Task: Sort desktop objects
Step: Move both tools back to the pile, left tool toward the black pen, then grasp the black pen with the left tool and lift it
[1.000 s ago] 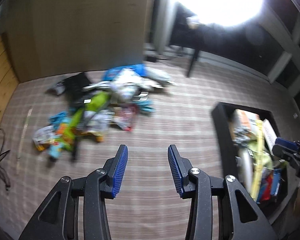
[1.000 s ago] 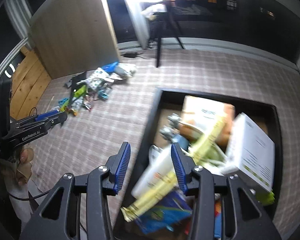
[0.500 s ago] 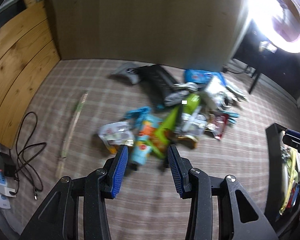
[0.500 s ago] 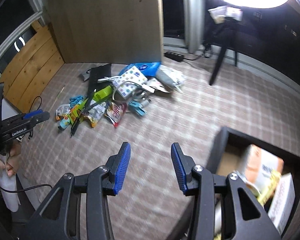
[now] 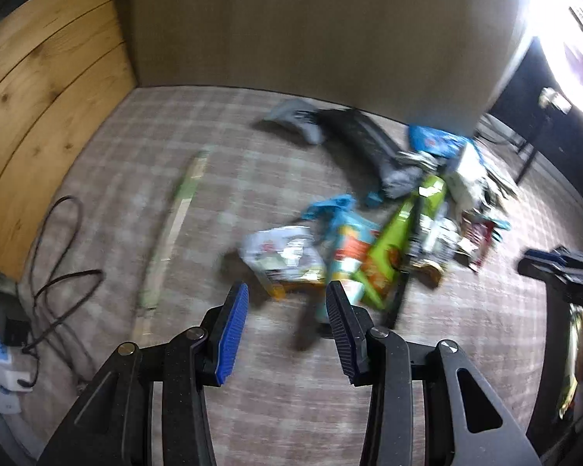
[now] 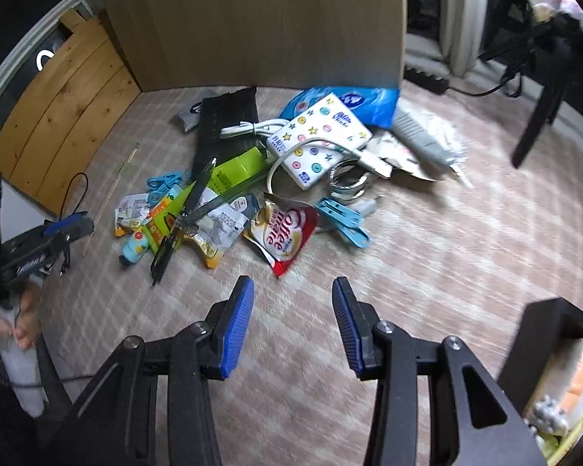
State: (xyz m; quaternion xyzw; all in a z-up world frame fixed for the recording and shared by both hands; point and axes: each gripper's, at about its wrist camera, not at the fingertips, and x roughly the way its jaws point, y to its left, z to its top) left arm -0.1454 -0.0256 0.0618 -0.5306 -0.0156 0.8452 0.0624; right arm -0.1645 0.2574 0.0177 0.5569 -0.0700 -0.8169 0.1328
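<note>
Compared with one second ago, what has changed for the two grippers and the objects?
The right gripper has swung away from the black bin, which is now at its right edge, and faces the pile near the Coffee mate pouch. The left gripper has come close to the pile's near edge, by the white snack bag. Both are open and empty as before; the pile looks undisturbed.

Support surface: plaid carpet [image 6: 427, 240], beige and brown check. Heap of small goods lies on it at mid-floor: red-and-white Coffee-mate pouch [image 6: 281, 229] nearest, blue clips [image 6: 342, 219] to its right, small bottle [image 6: 135, 247] at the left edge, black keyboard [image 6: 227, 124] at the far side. Left of the heap, apart from it: thin wooden stick [image 5: 173, 229], black cable [image 5: 60, 272]. Black bin [image 6: 540, 320] stands near right.
</note>
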